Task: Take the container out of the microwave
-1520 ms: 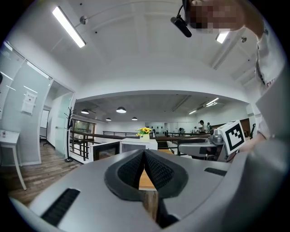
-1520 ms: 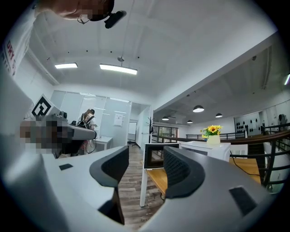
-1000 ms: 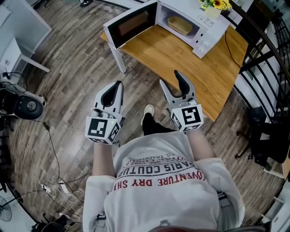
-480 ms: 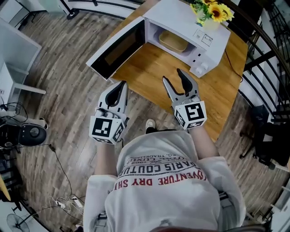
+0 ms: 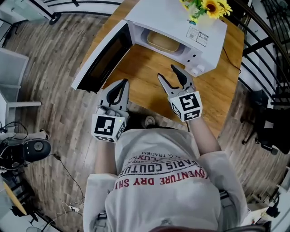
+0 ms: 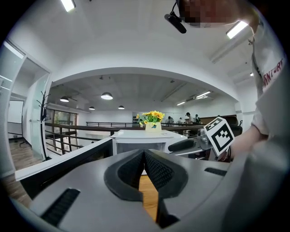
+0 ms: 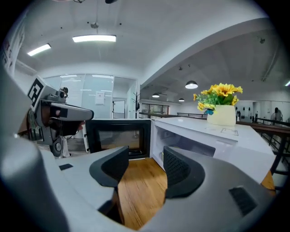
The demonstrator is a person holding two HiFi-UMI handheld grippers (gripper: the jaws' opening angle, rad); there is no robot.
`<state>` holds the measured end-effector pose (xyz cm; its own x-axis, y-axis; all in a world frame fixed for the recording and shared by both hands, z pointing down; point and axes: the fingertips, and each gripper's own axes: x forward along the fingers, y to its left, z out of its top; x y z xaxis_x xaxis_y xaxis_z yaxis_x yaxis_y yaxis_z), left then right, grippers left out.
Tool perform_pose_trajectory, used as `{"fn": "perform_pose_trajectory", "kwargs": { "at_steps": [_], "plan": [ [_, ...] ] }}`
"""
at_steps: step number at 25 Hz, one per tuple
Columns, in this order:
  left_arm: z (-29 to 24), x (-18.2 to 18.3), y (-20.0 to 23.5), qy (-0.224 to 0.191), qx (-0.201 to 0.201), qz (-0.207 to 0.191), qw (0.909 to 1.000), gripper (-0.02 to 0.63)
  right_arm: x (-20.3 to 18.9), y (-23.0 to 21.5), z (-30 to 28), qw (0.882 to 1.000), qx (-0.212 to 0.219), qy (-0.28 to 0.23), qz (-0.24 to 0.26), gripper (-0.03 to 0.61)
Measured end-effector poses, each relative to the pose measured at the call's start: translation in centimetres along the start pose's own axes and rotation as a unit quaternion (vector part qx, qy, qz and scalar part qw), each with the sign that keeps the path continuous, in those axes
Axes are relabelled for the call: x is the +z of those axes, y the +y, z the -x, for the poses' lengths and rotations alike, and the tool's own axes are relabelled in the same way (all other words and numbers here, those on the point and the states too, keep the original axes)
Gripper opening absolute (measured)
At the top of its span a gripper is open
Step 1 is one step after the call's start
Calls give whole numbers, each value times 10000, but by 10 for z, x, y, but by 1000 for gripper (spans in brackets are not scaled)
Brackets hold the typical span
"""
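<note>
A tan container [image 5: 161, 41] lies inside the white microwave [image 5: 181, 20], whose door [image 5: 100, 56] hangs open to the left. My right gripper [image 5: 167, 72] is open and empty above the wooden table [image 5: 217, 86], a short way in front of the microwave's opening. My left gripper [image 5: 119, 87] is shut with nothing in it, at the table's near edge below the open door. In the right gripper view my right gripper [image 7: 145, 158] faces the door [image 7: 118, 136] and the cavity [image 7: 181, 147]. In the left gripper view the left gripper [image 6: 144, 154] points at the microwave [image 6: 136, 138].
A vase of yellow flowers [image 5: 206, 8] stands on top of the microwave. A black railing [image 5: 265, 54] runs along the table's right side. A power cord [image 5: 228, 50] trails over the table's right part. Wooden floor [image 5: 50, 104] lies to the left.
Both grippers have moved forward toward the microwave, which now sits closer in view. The right gripper has come over the table. Both jaws stand as before.
</note>
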<state>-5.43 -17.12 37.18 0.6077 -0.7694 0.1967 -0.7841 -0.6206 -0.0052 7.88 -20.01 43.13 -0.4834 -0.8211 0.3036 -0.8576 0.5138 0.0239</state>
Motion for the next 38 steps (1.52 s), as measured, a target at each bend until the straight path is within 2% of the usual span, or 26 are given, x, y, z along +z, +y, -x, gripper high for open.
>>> {"fn": "perform_pose_trajectory", "kwargs": {
  "at_steps": [4,8,14,18,23,28,31,34,38],
  "plan": [
    [-31,-10,9,171,-335,-22,9993,15,-17,-19,-26,9986,-95,481,-219,235],
    [-60,-18,24,229,-627,-38,9978,17,-37,-35,-60,9945,-199,1030,23,235],
    [-86,-34,39,431,-1016,-122,9938,17,-65,-52,-104,9787,-270,1989,419,236],
    [-99,-44,51,484,-1161,-41,9920,17,-82,-66,-129,9636,-349,2515,840,236],
    [-110,-53,57,571,-1389,95,9886,15,-103,-81,-150,9369,-424,3121,1520,241],
    [-112,-59,58,682,-1586,161,9848,15,-118,-86,-163,9147,-99,3612,1813,241],
    [-113,-63,56,739,-1707,179,9824,17,-119,-91,-165,9058,-102,3779,1912,206],
    [-114,-65,55,778,-1765,193,9810,17,-121,-97,-165,8948,-170,3955,2063,72],
    [-112,-62,52,734,-1830,224,9801,17,-122,-100,-162,8845,-135,4105,2212,64]
  ]
}}
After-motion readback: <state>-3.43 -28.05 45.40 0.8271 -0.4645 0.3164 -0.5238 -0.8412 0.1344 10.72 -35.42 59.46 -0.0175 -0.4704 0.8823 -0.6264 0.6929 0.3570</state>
